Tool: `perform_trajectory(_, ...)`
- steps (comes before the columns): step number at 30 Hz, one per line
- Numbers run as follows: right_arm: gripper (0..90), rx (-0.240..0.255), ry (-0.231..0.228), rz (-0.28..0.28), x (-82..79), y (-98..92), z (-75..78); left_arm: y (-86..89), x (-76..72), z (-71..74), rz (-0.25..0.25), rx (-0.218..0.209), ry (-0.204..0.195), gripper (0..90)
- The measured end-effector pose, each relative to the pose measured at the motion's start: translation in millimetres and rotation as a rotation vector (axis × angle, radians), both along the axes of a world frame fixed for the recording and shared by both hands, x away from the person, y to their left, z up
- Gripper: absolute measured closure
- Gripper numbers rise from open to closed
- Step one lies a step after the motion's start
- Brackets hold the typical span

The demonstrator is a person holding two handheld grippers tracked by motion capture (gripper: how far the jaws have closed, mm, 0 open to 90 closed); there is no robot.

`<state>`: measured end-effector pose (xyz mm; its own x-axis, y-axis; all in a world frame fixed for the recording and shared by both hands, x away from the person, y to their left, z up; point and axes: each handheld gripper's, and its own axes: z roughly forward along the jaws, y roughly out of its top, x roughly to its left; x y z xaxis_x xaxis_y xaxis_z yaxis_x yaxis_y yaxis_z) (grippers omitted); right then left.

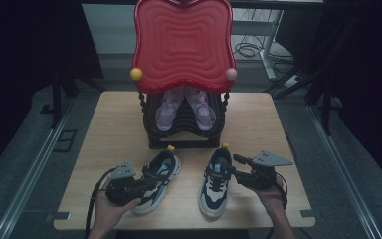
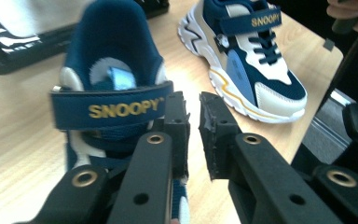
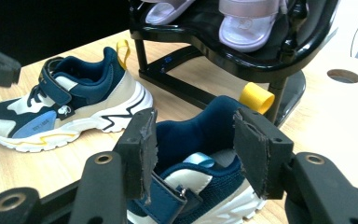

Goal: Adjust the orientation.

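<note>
step: gripping sneakers beside shoe rack (image 1: 184,132) | left gripper (image 2: 193,116) jaws nearly together, its pads beside the left sneaker (image 2: 112,93) strap, clamping nothing | right gripper (image 3: 193,144) apart astride right sneaker (image 3: 205,186) heel | next: clamp, lift

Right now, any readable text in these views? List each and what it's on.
"SNOOPY" in yellow on the strap of the left sneaker, in the left gripper view.
"SNOOPY" in yellow on the strap of the right sneaker, farther off in the same view.
Small print on the light blue side patch of the left sneaker, in the right gripper view: too small to read.
Pale sandals on the black rack: a faint mark on one strap, unreadable.
</note>
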<state>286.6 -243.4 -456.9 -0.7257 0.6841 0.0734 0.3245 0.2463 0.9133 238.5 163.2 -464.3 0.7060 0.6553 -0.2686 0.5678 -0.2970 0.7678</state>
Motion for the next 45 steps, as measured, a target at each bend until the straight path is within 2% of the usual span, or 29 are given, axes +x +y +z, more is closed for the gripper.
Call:
perform_trajectory(9, 48.2, 0.011, 0.015, -0.017, 0.5, -3.5, -3.1, -13.5, 1.4, -11.6, -0.020, 0.030, 0.039, 89.4)
perform_trajectory(13, 47.8, 0.001, 0.027, -0.011, 1.3, -0.9, -5.9, -24.9, 1.8, -20.1, -0.039, 0.082, 0.053, 89.6)
perform_trajectory(16, 47.5, -0.008, 0.032, -0.005, 1.2, 0.9, -6.9, -30.2, 2.8, -26.7, -0.046, 0.093, 0.077, 89.7)
perform_trajectory(22, 47.5, -0.004, 0.032, -0.009, 1.0, -0.1, -6.6, -34.8, 5.2, -34.9, -0.051, 0.113, 0.101, 89.7)
perform_trajectory(27, 47.3, -0.007, 0.035, -0.006, 0.9, 0.7, -6.9, -32.7, 7.9, -39.2, -0.042, 0.132, 0.112, 89.7)
perform_trajectory(29, 47.3, -0.009, 0.035, -0.008, 0.9, 0.6, -6.8, -30.3, 9.0, -39.9, -0.046, 0.119, 0.119, 89.7)
perform_trajectory(31, 47.3, -0.007, 0.030, -0.011, 0.7, 0.3, -6.7, -28.8, 9.0, -39.8, -0.045, 0.128, 0.121, 89.6)
perform_trajectory(34, 47.4, -0.001, 0.018, -0.017, -0.6, -0.1, -5.5, -25.6, 9.9, -40.1, -0.058, 0.118, 0.137, 89.7)
perform_trajectory(45, 47.4, -0.004, 0.023, -0.019, -0.5, -1.3, -5.5, -16.6, 11.2, -39.4, -0.067, 0.131, 0.152, 89.7)
